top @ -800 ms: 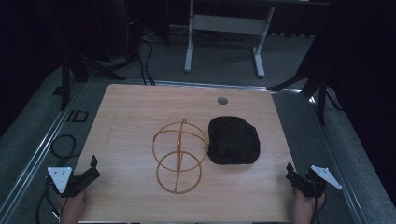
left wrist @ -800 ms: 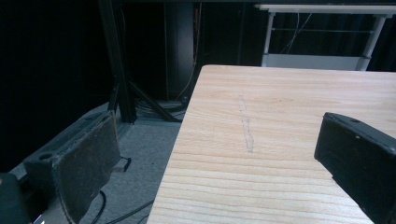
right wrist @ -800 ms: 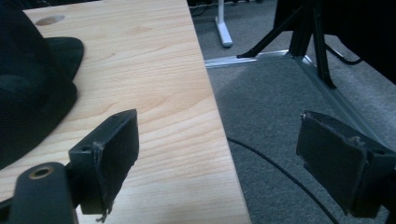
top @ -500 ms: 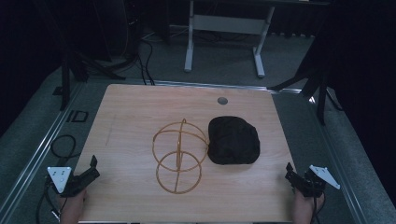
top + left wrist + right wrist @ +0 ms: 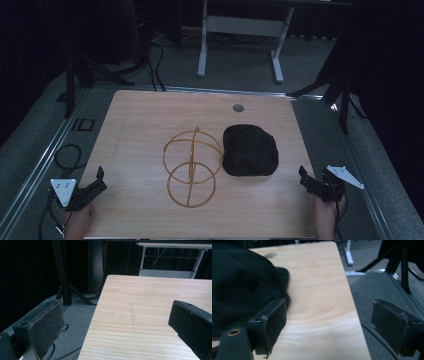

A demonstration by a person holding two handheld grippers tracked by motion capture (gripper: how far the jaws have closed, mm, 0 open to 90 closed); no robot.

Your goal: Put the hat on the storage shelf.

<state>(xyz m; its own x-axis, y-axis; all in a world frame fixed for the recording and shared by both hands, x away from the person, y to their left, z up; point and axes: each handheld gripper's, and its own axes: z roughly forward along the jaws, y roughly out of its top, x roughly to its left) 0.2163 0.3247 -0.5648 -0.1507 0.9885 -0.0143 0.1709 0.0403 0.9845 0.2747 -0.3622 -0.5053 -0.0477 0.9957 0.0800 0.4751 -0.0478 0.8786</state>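
A thin wire frame (image 5: 192,167), made of gold-coloured rings crossing around an upright rod, stands near the middle of the wooden table (image 5: 150,115), a little toward the near edge. Just beside it, toward the right edge, lies a crumpled black cloth (image 5: 249,150); whether they touch is hard to tell. The frame looks light and springy, likely to tip or roll, so a ring crossing or the rod seems the best hold. The cloth looks soft and limp; pinch a raised fold. The left gripper (image 5: 95,182) at the near left corner and the right gripper (image 5: 307,182) at the right edge both stand wide apart, holding nothing.
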